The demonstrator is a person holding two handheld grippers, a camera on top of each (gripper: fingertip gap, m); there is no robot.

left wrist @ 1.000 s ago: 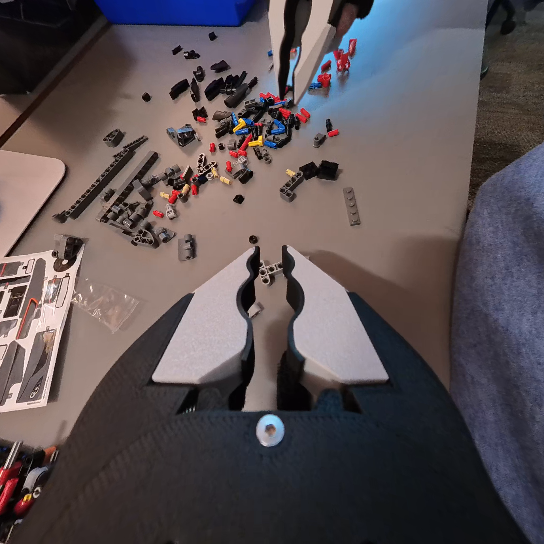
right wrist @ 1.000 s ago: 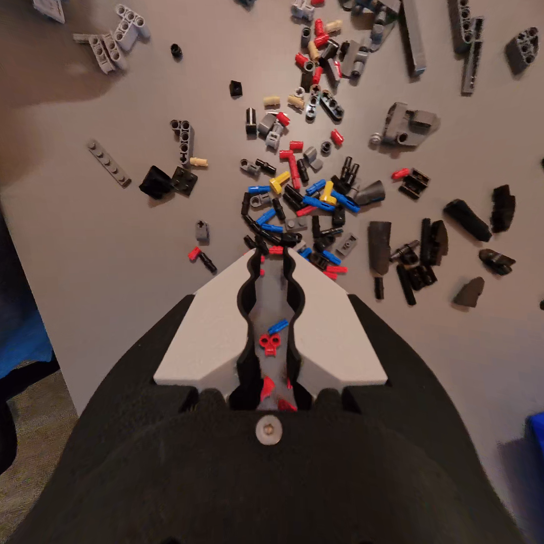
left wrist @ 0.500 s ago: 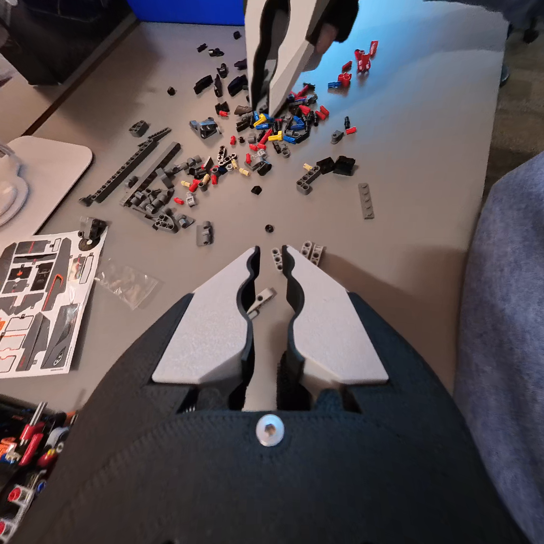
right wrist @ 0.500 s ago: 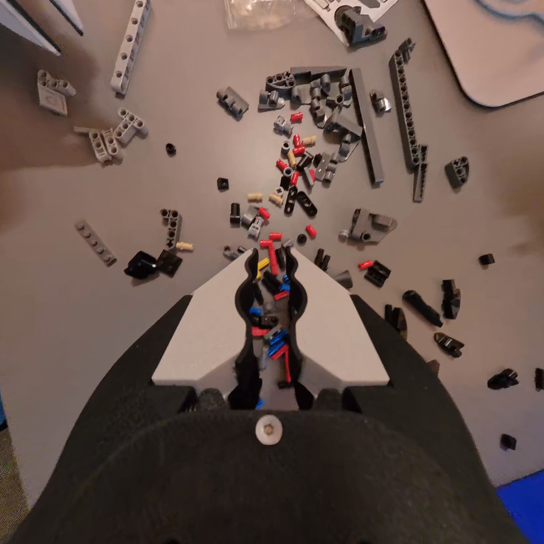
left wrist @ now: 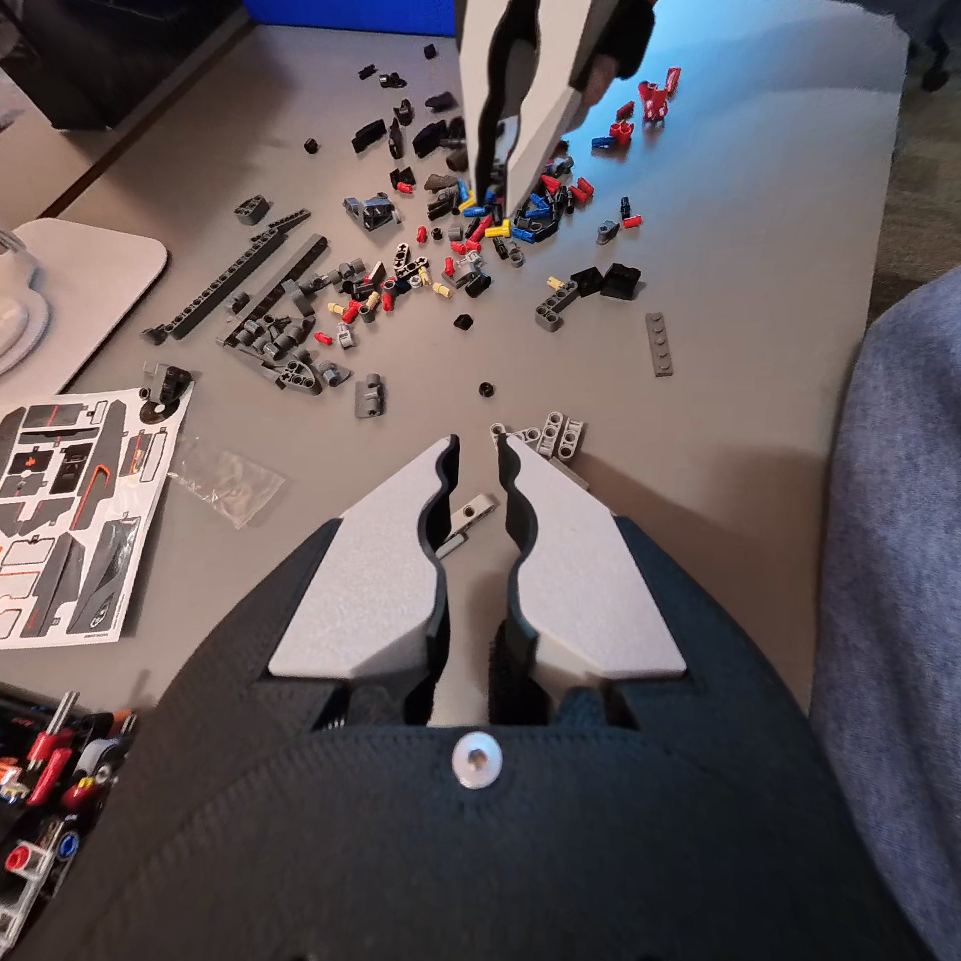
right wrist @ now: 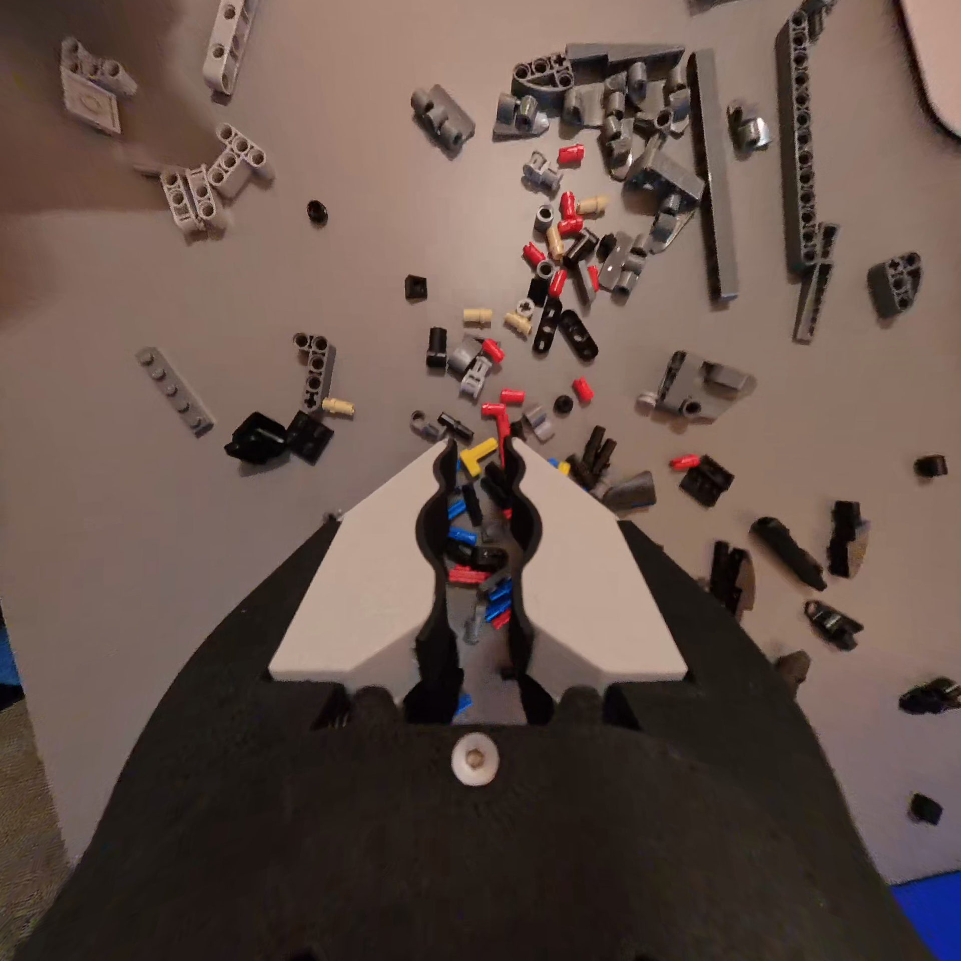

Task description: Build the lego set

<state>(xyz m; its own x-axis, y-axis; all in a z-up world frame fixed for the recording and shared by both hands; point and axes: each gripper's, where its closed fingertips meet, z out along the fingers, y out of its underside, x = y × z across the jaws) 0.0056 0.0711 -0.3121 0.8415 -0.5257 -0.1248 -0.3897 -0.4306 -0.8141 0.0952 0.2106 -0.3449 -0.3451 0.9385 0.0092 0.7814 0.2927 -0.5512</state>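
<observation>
Loose lego pieces lie spread over the grey table. My right gripper is open and empty, its tips down in a pile of small blue, black and red pins with a yellow piece between them. It also shows in the left wrist view, pointing down into that pile. My left gripper is open and empty, low over the near table. A light grey beam lies under its fingers. A light grey cluster lies just right of its right tip.
Long dark grey beams lie at the left and a grey four-stud plate at the right. A sticker sheet, a clear bag and a white pad lie left. A blue bin stands behind. A blue-grey sleeve borders the right edge. My right fingertips sit around 20 cm from my left ones.
My right gripper has moved from near the red pieces over to the pin pile and come down into it. My left gripper has drifted left, so the light grey cluster now lies right of its tip.
</observation>
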